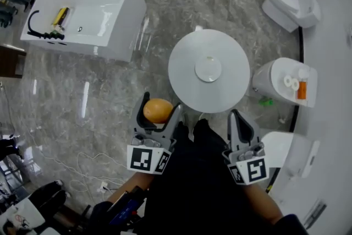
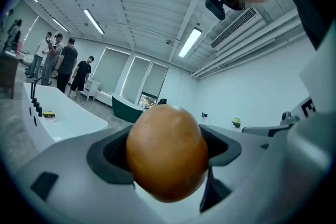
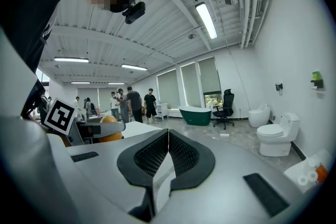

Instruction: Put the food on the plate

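Note:
An orange-brown, egg-shaped piece of food (image 1: 158, 110) (image 2: 166, 151) is clamped between the dark pads of my left gripper (image 1: 160, 111) (image 2: 167, 150), which is shut on it and held in the air left of the round white table (image 1: 190, 80). A small white plate (image 1: 208, 69) lies at the table's middle. My right gripper (image 1: 238, 119) (image 3: 168, 150) hovers near the table's front right edge, its jaws pressed together with nothing between them. In the right gripper view the food (image 3: 109, 136) shows at the left, beside the left gripper's marker cube (image 3: 61, 115).
A white bathtub (image 1: 88, 14) stands at the back left on the grey marble floor. Toilets (image 1: 289, 3) line the right wall, with one (image 1: 286, 82) close to the table's right. Cables (image 1: 66, 165) trail on the floor at the left. Several people (image 3: 131, 103) stand far across the showroom.

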{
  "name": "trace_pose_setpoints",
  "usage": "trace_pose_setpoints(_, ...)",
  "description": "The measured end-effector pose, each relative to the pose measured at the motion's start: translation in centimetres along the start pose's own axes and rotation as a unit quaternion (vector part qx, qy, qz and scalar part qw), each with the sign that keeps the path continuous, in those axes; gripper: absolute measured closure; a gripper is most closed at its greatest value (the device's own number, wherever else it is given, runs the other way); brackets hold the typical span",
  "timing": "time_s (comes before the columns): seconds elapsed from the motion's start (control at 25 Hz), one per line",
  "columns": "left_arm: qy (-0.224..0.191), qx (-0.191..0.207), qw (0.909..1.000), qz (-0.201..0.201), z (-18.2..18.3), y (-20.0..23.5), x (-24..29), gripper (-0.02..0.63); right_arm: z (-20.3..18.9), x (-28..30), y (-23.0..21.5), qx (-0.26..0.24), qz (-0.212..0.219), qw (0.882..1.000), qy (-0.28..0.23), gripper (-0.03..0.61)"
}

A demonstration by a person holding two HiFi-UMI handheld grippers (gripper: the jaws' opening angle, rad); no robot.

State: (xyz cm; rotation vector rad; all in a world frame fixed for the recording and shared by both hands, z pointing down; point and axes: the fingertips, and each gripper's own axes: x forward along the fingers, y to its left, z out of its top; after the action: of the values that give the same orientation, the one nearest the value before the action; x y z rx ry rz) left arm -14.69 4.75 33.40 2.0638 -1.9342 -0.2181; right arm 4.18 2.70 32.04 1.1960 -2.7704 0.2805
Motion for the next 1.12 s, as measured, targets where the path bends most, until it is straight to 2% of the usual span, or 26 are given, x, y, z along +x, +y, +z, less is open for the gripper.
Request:
trace_pose_setpoints(0.44, -0.019, 0.02, 0.9996, -0.007, 0.8, -5.3, 3.3, 0.241, 2.5, 0.3, -4.8, -0.007, 0.016, 0.999, -0.031, 0.571)
trace_pose_setpoints(0.84, -0.027, 0.024, 0.9993, -0.008, -0.8, -10.9, 5.6, 0.241, 3.1, -1.1, -8.8, -0.015, 0.045, 0.998, -0.045, 0.571)
trace_pose_setpoints(1.04, -0.018, -0.012, 0.9996, -0.016, -2.0, -11.8, 5.9, 0.241, 2.5, -0.9, -8.6, -0.018, 0.073, 0.996, -0.038, 0.571)
trace_pose_setpoints(1.12, -0.013, -0.01, 0.9997, -0.016, -2.6, -12.3, 6.1, 0.241, 2.0, -0.9, -8.9, -0.013, 0.076, 0.996, -0.032, 0.571)
